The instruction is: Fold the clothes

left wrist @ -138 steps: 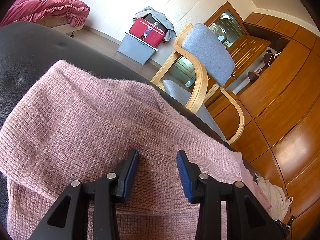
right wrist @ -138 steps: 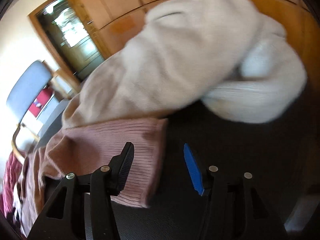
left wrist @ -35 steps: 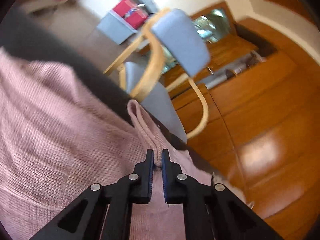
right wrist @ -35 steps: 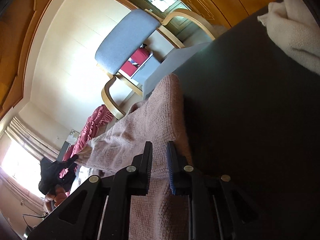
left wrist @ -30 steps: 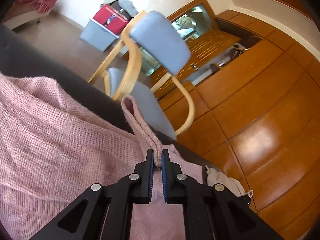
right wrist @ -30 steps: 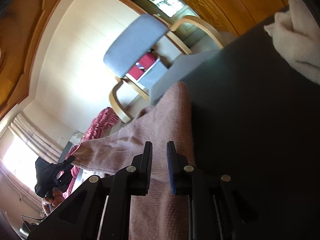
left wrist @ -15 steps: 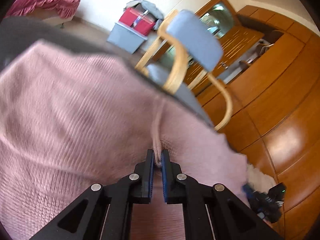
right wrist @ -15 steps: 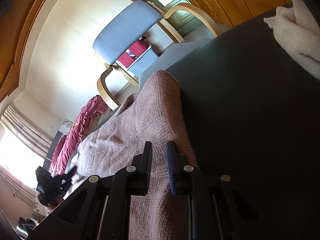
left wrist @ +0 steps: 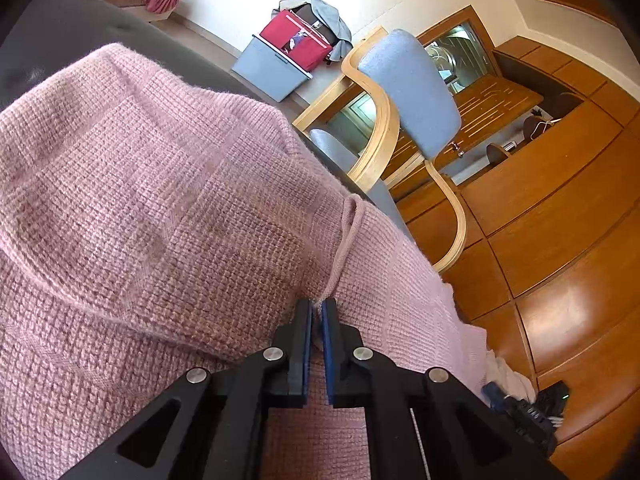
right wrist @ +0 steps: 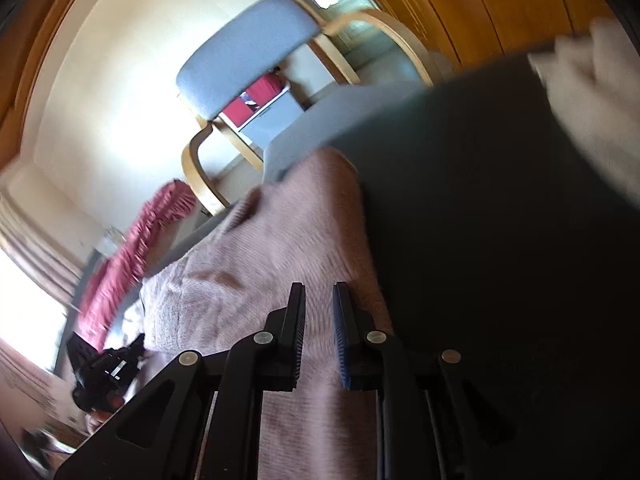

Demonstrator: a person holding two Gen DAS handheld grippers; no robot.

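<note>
- Sweater: pink waffle-knit sweater (left wrist: pixel 168 216) lies spread over the dark padded surface (right wrist: pixel 500 220), far end bunched near that surface's edge
- my left gripper (left wrist: pixel 316 312) has its blue pads pressed together on a thin pinch of knit edge, which rises from the tips as a taut ridge
- my right gripper (right wrist: pixel 320 304) sits over the other end of the sweater; a narrow gap shows between the fingers with knit in it, view is blurred, I can't tell if it's clamped
- I judge the knit soft, light, stretchy, not slippery; grab hem or cuff edges, not mid-panel, or it bags
- open dark surface to the right for laying the fold; cream knit garment (right wrist: pixel 592 92) at its far corner, wooden armchair with blue cushions (left wrist: pixel 404 96) just past the edge
</note>
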